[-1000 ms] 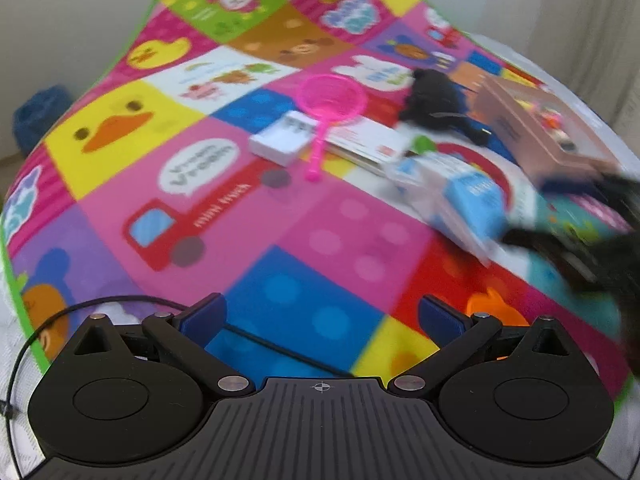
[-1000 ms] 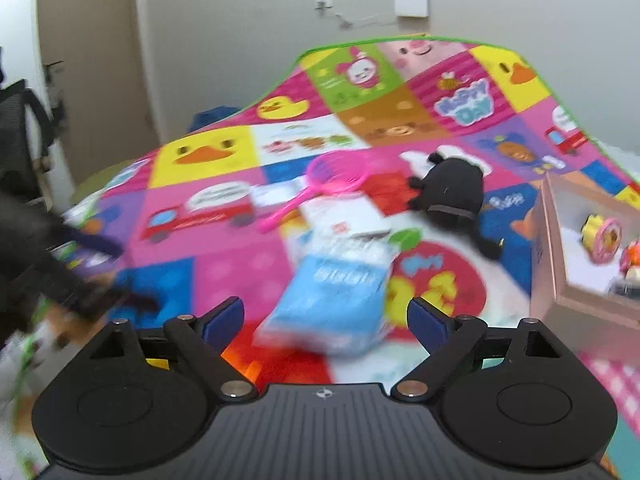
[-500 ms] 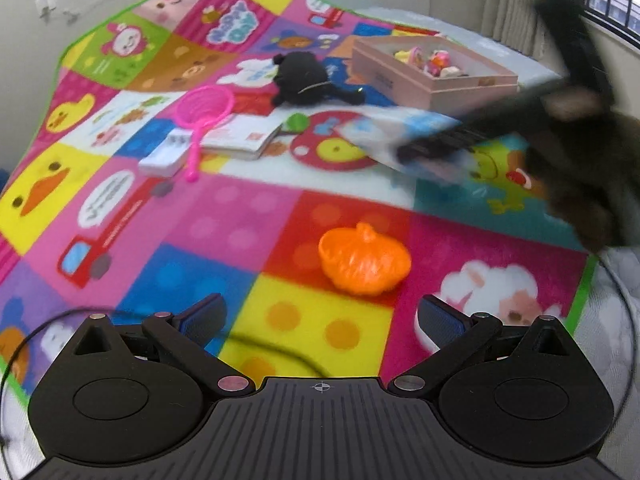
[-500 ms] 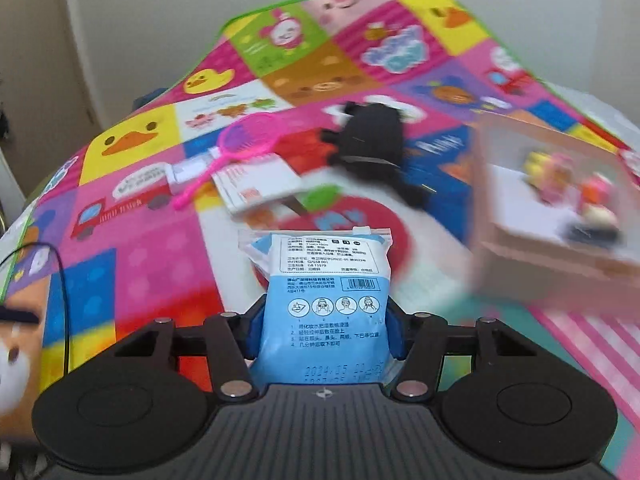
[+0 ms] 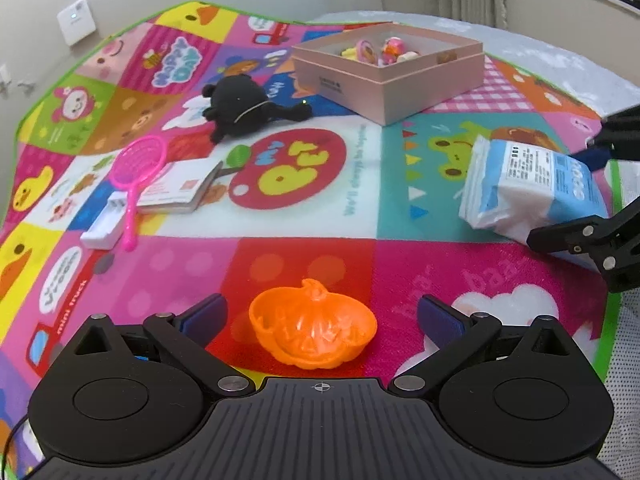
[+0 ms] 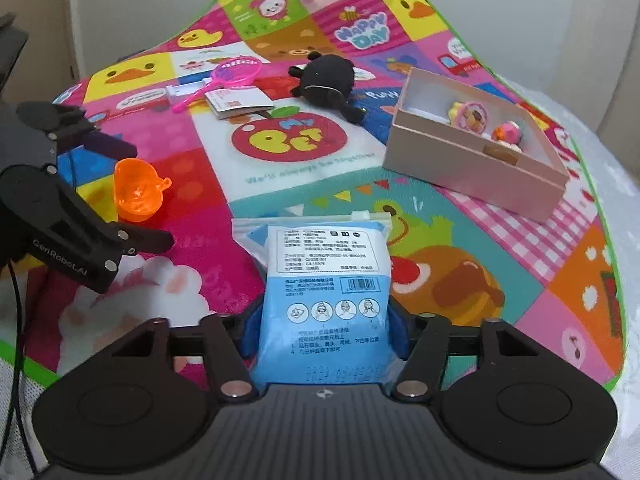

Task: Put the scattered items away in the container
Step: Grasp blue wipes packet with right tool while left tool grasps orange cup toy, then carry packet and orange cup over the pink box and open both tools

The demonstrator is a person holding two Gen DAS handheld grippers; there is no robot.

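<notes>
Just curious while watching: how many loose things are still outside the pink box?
6: a blue packet in the right gripper, an orange pumpkin bowl between the left gripper's open jaws, and black plush, pink net, booklet, white case on the mat.

Scattered toys and a pink box on the play mat

Blue-white mask packet [image 6: 326, 300] lies near; orange pumpkin cup [image 5: 314, 334] upright; black plush [image 5: 240, 110] beside the open pink box [image 5: 394, 80], far right.

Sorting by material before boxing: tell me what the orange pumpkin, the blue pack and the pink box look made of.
Orange pumpkin: translucent glossy plastic; light glows through its moulded ridges.
Blue pack: soft printed plastic film with a clear, crinkled top edge.
Pink box: probably matte cardboard; flat, straight walls with crisp corners.
</notes>
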